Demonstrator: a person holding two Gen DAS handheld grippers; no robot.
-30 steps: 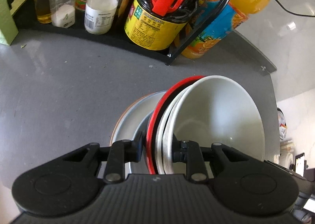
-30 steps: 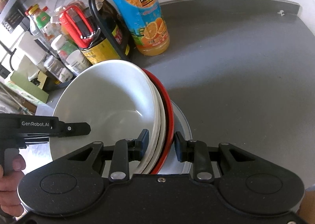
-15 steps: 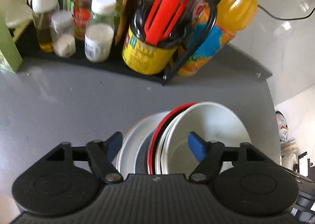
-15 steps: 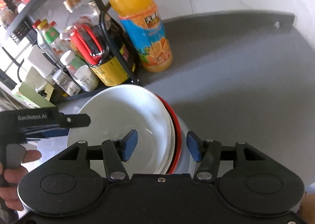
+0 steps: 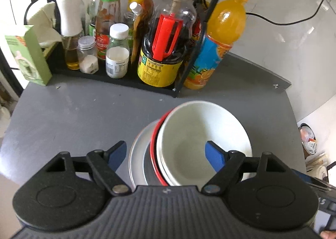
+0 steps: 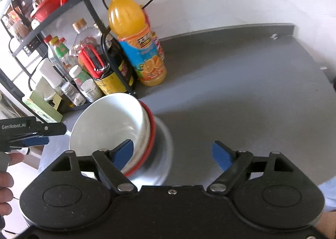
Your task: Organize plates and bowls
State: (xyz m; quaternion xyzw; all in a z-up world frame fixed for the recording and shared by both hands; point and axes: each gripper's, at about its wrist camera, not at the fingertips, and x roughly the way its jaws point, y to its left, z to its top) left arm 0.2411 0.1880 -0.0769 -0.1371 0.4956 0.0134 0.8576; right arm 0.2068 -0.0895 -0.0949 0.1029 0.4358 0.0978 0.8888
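Note:
A stack of dishes stands on the grey counter (image 5: 69, 117): a white bowl (image 5: 201, 140) on top, white bowls and a red-rimmed dish (image 5: 154, 146) under it, and a metal plate (image 5: 137, 152) at the bottom. My left gripper (image 5: 167, 152) is open above the near side of the stack, touching nothing. In the right wrist view the same white bowl (image 6: 109, 121) sits on the red-rimmed dish (image 6: 152, 136) and the metal plate (image 6: 164, 148). My right gripper (image 6: 173, 152) is open, raised behind the stack. The left gripper (image 6: 35, 134) shows at the left edge.
A black rack (image 5: 117, 79) of sauce and spice bottles lines the back of the counter, with a large soy sauce jug (image 5: 166, 50) and an orange juice bottle (image 5: 218, 41) at its right end. A green carton (image 5: 27, 56) stands at the left. A hand (image 6: 6, 176) holds the left gripper.
Both grippers were shut on the stack's rims one second ago. They have opened, let go of it and pulled back and up. The stack now rests on the counter.

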